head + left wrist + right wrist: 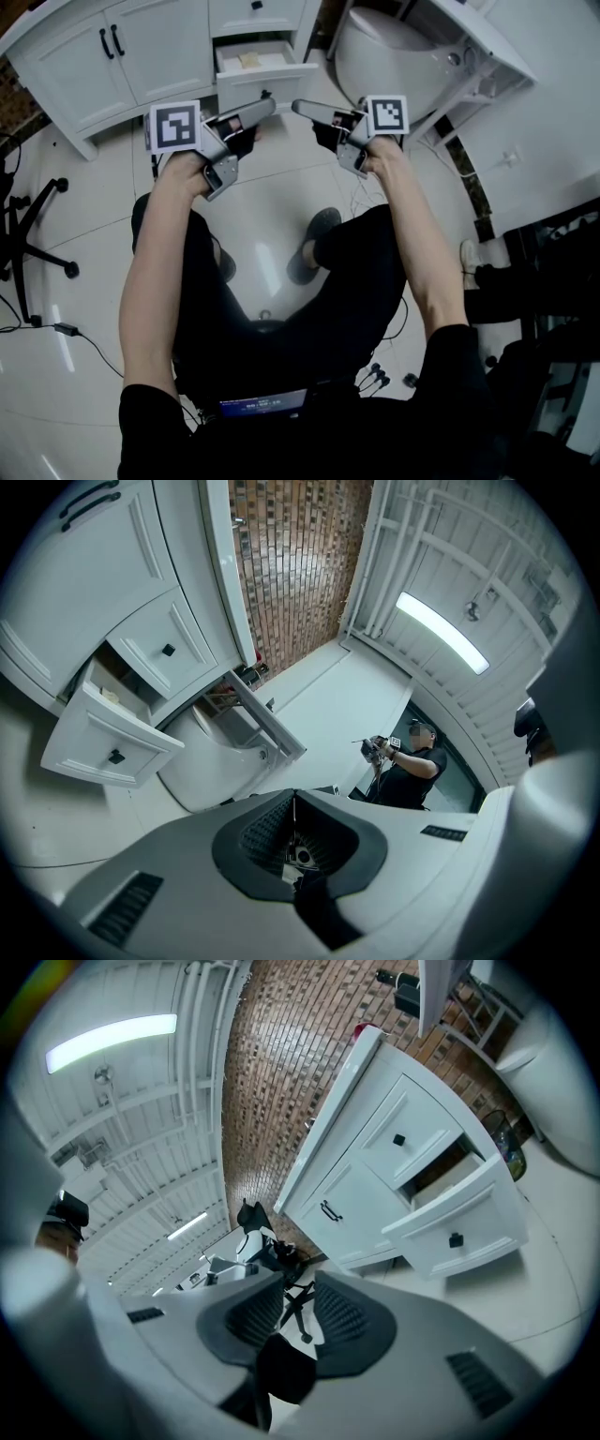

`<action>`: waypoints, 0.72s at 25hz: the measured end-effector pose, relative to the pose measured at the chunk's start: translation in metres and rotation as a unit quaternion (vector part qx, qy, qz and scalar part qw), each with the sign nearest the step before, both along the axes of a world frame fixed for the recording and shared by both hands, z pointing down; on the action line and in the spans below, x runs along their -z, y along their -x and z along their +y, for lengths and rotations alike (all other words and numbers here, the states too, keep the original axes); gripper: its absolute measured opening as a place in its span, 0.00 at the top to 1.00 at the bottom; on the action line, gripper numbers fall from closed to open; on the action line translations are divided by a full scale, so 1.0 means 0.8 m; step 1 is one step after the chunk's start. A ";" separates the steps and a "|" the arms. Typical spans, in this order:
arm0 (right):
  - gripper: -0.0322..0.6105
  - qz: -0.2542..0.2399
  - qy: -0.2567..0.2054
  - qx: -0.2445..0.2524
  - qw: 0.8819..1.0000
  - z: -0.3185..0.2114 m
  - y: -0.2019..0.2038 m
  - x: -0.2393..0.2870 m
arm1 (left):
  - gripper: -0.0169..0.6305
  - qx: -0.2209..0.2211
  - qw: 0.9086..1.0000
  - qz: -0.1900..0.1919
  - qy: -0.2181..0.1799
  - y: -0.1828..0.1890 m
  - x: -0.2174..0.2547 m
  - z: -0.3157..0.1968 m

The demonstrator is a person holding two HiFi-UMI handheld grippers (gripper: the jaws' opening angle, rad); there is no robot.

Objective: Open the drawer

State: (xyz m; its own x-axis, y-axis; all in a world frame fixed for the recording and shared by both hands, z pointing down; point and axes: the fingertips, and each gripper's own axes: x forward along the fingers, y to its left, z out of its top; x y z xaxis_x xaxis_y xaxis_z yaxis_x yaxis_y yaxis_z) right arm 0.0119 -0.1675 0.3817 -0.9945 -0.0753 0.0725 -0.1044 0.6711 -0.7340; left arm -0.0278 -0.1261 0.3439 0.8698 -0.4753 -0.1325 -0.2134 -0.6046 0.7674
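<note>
The drawer [270, 84] stands pulled out; my left tool [271, 102] and right tool [296, 106] hover just before it, both closed on nothing. I judge it best to back off without bumping the drawer's front.

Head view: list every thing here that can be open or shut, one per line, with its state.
Lower drawer: pulled open.
Upper drawer: shut.
Cabinet doors: shut.
Left gripper: shut, empty.
Right gripper: shut, empty.
</note>
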 end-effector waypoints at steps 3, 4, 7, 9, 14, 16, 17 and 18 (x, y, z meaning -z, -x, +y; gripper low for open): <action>0.77 0.004 -0.007 0.002 1.000 0.000 -0.001 -0.001 | 0.99 0.002 1.000 -0.002 0.002 0.001 -0.002 0.000; 0.77 0.005 -0.008 0.003 1.000 0.000 0.000 -0.002 | 0.99 0.002 1.000 -0.001 0.003 0.001 -0.002 0.000; 0.77 0.006 -0.003 0.002 1.000 0.003 0.000 -0.002 | 0.99 0.002 1.000 -0.003 0.003 0.001 -0.003 0.001; 0.77 0.006 -0.001 0.002 1.000 0.003 0.000 -0.002 | 0.99 0.004 1.000 -0.009 0.000 0.003 -0.004 -0.001; 0.77 0.009 -0.006 0.005 1.000 0.003 -0.001 -0.003 | 0.99 0.004 1.000 -0.003 0.007 0.001 -0.003 -0.001; 0.77 0.009 -0.007 0.006 1.000 0.004 0.000 -0.003 | 0.99 0.003 1.000 -0.003 0.005 0.001 -0.003 0.000; 0.77 0.009 -0.007 0.007 1.000 0.004 0.000 -0.003 | 0.99 0.003 1.000 -0.002 0.005 0.001 -0.003 0.000; 0.77 0.009 -0.007 0.007 1.000 0.004 0.000 -0.003 | 0.99 0.002 1.000 -0.001 0.006 0.001 -0.003 0.000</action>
State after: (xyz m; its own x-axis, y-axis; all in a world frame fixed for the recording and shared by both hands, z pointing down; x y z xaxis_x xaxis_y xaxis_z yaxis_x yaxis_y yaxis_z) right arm 0.0120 -0.1642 0.3840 -0.9941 -0.0619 0.0890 -0.1073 0.6825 -0.7230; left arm -0.0284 -0.1260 0.3459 0.8679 -0.4807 -0.1254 -0.2177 -0.5950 0.7737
